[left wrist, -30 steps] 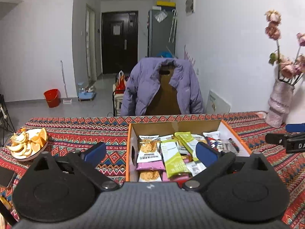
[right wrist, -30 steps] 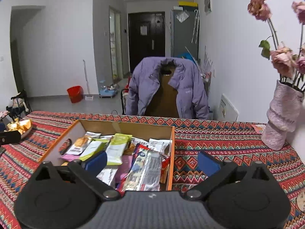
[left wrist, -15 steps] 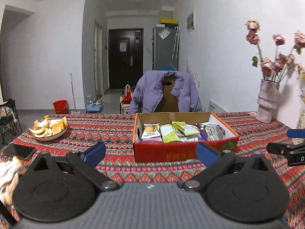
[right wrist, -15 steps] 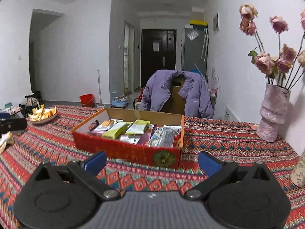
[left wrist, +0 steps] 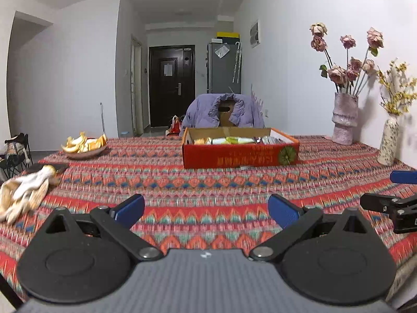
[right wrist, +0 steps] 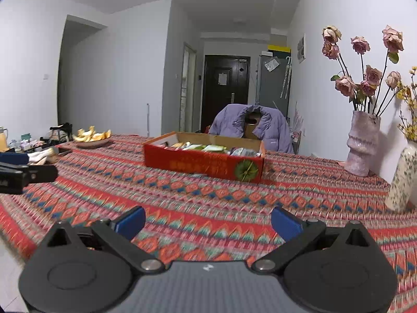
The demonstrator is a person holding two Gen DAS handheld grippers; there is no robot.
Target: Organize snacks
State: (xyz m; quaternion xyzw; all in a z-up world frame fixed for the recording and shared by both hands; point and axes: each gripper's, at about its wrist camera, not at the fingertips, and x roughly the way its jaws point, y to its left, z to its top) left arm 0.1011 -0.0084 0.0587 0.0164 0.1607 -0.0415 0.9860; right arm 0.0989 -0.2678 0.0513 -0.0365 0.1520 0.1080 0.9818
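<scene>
Both tools were spread wide and held nothing: the left tool (left wrist: 206,208) and the right tool (right wrist: 207,221) hung low over the near part of the patterned tabletop (left wrist: 208,182). The red cardboard box (left wrist: 239,152) sat well ahead of them, toward the far side, with snack packets (left wrist: 229,140) lying inside. A plate of peels (left wrist: 84,146) stood to its left, and two vases (left wrist: 344,120) stood by the wall.
</scene>
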